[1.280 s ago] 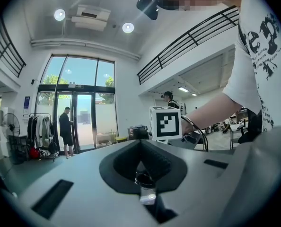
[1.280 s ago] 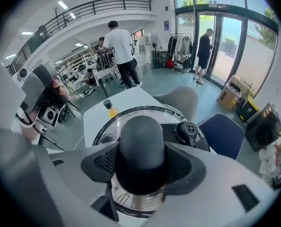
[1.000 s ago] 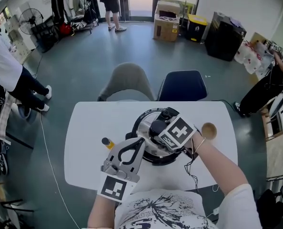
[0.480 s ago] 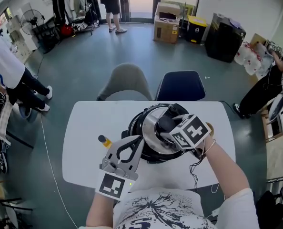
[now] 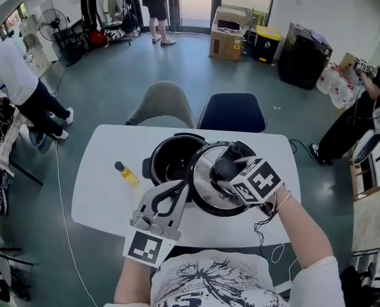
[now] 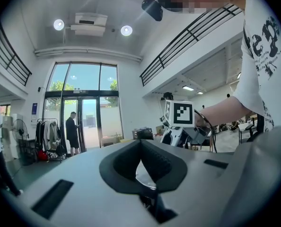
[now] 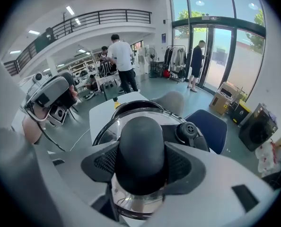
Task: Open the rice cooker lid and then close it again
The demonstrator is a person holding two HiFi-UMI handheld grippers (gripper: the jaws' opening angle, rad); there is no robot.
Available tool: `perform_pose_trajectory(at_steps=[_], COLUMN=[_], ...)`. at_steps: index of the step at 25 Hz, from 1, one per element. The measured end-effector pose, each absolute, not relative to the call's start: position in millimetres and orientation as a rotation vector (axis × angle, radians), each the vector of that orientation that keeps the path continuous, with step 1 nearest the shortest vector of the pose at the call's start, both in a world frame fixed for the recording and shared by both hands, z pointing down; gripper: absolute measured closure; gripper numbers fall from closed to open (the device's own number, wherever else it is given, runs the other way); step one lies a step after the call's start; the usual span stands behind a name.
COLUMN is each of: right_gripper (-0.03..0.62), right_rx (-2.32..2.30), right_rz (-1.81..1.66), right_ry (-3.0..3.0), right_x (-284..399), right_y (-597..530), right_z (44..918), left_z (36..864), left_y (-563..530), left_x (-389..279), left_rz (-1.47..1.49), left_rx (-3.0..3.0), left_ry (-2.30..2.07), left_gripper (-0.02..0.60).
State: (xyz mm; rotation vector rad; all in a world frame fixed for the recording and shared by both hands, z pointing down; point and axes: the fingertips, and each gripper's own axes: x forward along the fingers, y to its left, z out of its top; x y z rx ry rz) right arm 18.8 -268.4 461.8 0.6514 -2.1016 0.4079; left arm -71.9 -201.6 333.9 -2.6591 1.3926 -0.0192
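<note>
The white worktop (image 5: 100,197) spreads beneath both my claws; on it, up and to the left of my right claw (image 5: 227,170), stands the black rice cooker pot (image 5: 169,162), uncovered, its dark inside showing. The lid (image 5: 206,197) is off the pot and hangs from my right claw, to the pot's right, its left edge overlapping the pot's right rim in the head view; it is round and shiny with a dark rim, and I cannot tell how far it is tilted.

My right claw (image 7: 141,167) is about half closed, its ribbed black pads pressed on either side of the lid's rounded black knob (image 7: 141,150), which fills the space between them; the lid's bright metal shows directly below the knob. Just right of that claw, on the lid, sits a small round black vent (image 7: 187,132).

My left claw (image 5: 182,194) is drawn together, its pads (image 6: 159,167) meeting at the tips with only a narrow slit above them; a sliver of shiny lid shows through that slit, and the tips lie right at the lid's left edge, though I cannot tell whether they pinch it or merely touch it.

Well left of my left claw, a small yellow bottle (image 5: 126,173) with a dark cap lies on the worktop; the cube (image 5: 254,184) on my right claw carries a black-and-white square marker.
</note>
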Motion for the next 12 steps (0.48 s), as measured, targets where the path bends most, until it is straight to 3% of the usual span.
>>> perform_pose_trajectory(at_steps=[12], right_gripper=[0.303], right_rx=[0.54], right_rz=[0.399], right_ry=[-2.078], right_x=[133.7], right_y=[-165.9], right_z=[495.1], left_z=[367.2], left_y=[-94.4], left_x=[46.8], left_rz=[-0.074], left_rx=[-2.632], left_ry=[1.495], left_gripper=[0.568])
